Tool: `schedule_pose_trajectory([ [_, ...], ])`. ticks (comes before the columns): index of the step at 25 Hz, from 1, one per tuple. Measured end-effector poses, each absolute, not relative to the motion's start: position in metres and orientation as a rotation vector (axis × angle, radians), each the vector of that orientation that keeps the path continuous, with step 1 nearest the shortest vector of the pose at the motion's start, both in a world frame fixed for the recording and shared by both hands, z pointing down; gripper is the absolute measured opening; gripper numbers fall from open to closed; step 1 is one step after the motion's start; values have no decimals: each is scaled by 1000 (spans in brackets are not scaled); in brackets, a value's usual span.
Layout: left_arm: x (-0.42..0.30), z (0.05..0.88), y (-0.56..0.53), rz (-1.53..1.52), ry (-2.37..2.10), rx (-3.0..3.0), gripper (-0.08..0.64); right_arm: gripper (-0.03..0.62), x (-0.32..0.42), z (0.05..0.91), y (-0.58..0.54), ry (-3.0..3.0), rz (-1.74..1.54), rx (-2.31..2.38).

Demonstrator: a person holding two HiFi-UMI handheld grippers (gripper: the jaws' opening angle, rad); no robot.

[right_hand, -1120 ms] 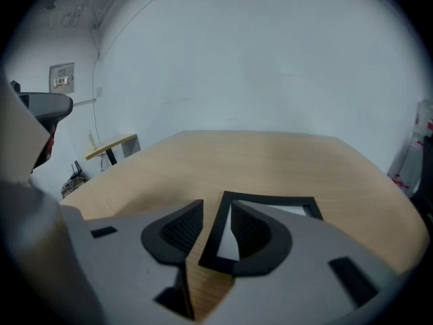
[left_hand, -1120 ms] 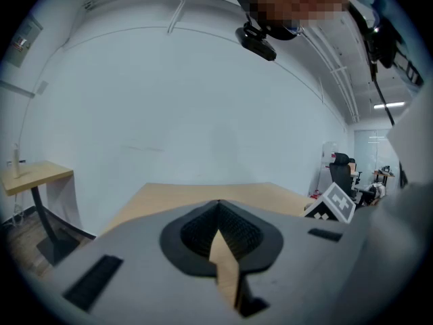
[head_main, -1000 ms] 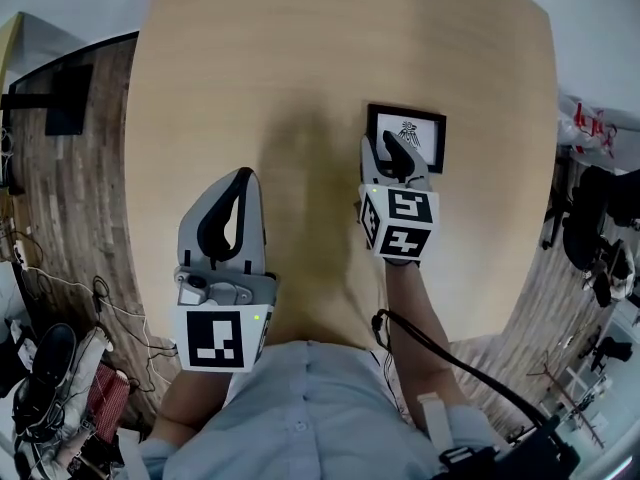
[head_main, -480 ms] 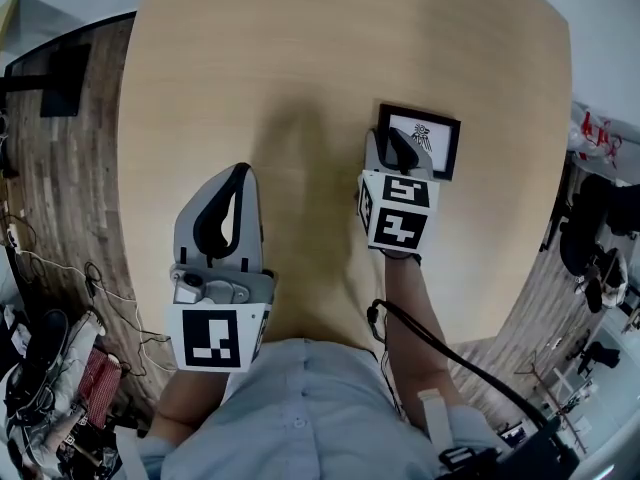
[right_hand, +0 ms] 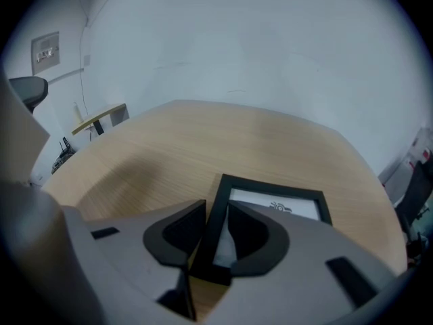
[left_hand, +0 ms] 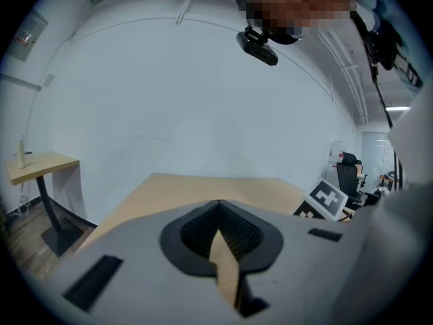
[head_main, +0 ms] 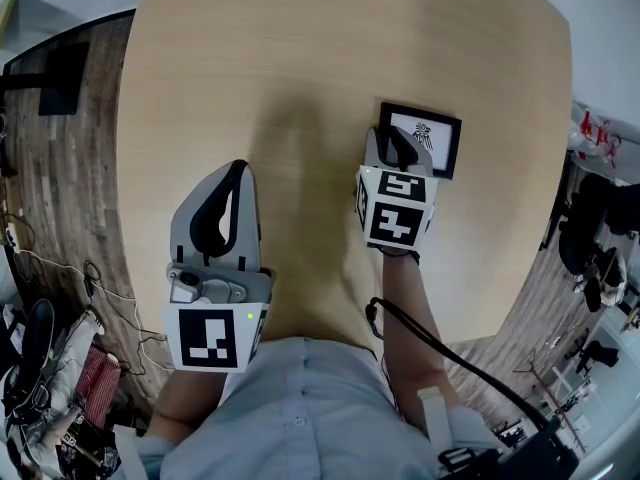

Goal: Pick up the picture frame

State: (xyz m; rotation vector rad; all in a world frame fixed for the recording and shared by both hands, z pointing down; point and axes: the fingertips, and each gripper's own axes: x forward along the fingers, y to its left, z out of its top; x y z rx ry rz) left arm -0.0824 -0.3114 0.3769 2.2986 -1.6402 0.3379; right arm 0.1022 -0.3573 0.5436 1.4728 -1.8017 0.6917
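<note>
Head view: we look down on a pale wooden table point(head_main: 300, 58) with a fine straight grain and rounded corners, its top matte and bare except for the picture frame point(head_main: 440, 163). The frame is a small rectangle with a flat black moulding around a white print bearing a small dark drawing. It lies flat near the table's right side.

The right gripper point(head_main: 397, 140) tilts down onto the frame's left edge. In the right gripper view, its grey jaws with dark ribbed pads straddle the left rail of the moulding. They have just been closing, and the pads now look set against the rail on both sides, one outside the frame and one over the print. The frame is not lifted.

The left gripper point(head_main: 238, 171) hovers above open tabletop, well apart from the frame. In its own view the jaws meet at the tips, with nothing between them.

Both grippers are smooth grey plastic and carry white cubes with black square markers. A black cable point(head_main: 440, 353) runs back along the right forearm over our light blue shirt point(head_main: 300, 408).

Around the table we see a dark plank floor point(head_main: 70, 188), loose cables point(head_main: 60, 298) at the left and black office chairs point(head_main: 600, 218) at the right. Nothing lies between either gripper and the frame.
</note>
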Motion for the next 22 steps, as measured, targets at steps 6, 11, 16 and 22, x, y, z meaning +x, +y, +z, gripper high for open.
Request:
schedule_pose_trajectory([
  [6,-85,376,-313,340,-1640,2298,2,92,101,546,-360,-1779,703,1475],
  [11,-87,374,-314,334,-1648,2299,2,64,102,547,-361,-1771,700,1481],
  [16,-92,373,-313,329,-1662,2303,2,63,98,549,-359,-1793,699,1486],
  [22,-90,366,-311,322,-1673,2318,2,63,94,537,-361,-1845,664,1500],
])
